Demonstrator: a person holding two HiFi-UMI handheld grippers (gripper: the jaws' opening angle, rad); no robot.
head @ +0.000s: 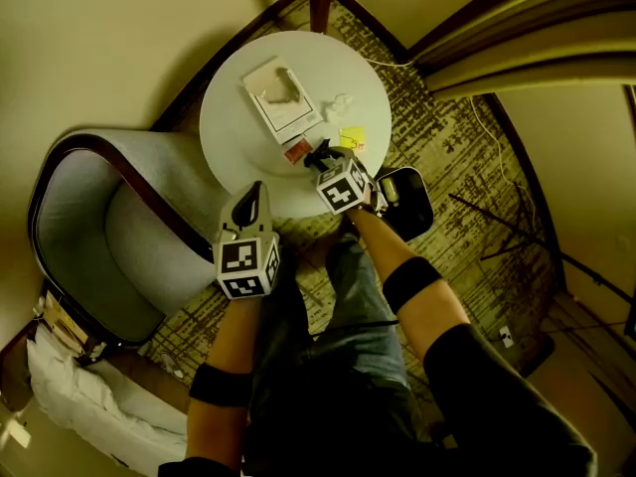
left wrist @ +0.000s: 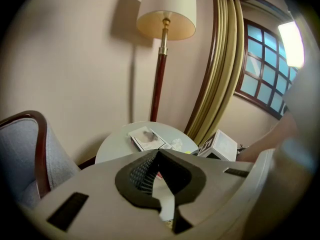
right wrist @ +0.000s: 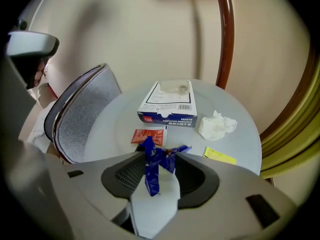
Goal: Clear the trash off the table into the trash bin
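Right claw (right wrist: pixel 161 154) tilted steeply down over the near edge of the round worktop (head: pixel 238 137), narrowed onto a crumpled blue wrapper (right wrist: pixel 153 166) pinched between its pads. On the worktop beyond it: red packet (right wrist: pixel 148 136) just past the jaw tips, tissue box (right wrist: pixel 169 104) near the centre, crumpled white tissue (right wrist: pixel 216 125) beside the box, yellow slip (right wrist: pixel 220 155) near the edge. Left claw (left wrist: pixel 159 152) closed tight and empty, held apart at the worktop's edge on the armchair (head: pixel 109 237) side. Dark bin (head: pixel 407 202) on the carpet, just beside the worktop.
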